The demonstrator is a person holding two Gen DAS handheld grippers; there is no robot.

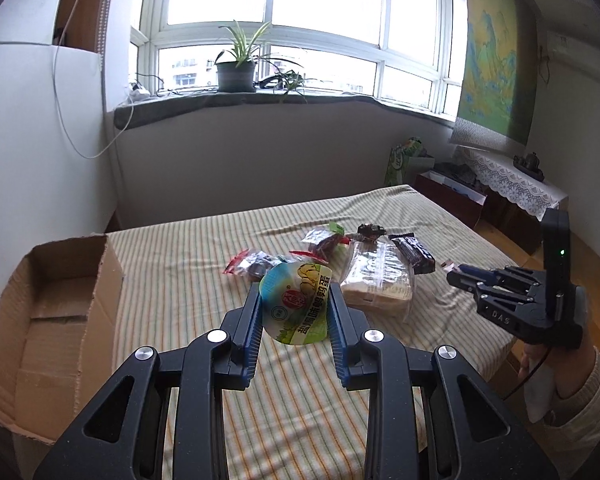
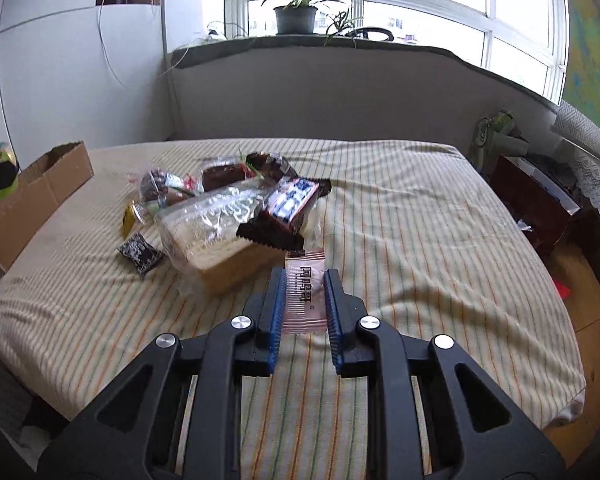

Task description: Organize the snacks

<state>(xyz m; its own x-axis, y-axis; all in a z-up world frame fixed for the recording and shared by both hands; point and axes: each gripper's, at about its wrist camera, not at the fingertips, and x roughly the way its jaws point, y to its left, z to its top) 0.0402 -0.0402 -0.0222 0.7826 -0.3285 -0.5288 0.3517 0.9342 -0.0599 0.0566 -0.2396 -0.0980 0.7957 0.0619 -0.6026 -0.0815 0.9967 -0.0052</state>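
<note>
Striped cream bed sheet point(image 2: 420, 240) carries a clear-wrapped bread loaf point(image 2: 216, 240), dark snack packets point(image 2: 140, 254) and an open cardboard box point(image 1: 60, 304).

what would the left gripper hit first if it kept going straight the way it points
Probably the red-edged snack packets on the bed, just beyond the green-lidded cup that the left gripper holds. Depth is hard to judge in this fisheye view.

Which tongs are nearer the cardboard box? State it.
Left. The left tongs, shut on a green snack cup, hang just right of the cardboard box; the right tongs are far across the bed, beyond the bread.
</note>
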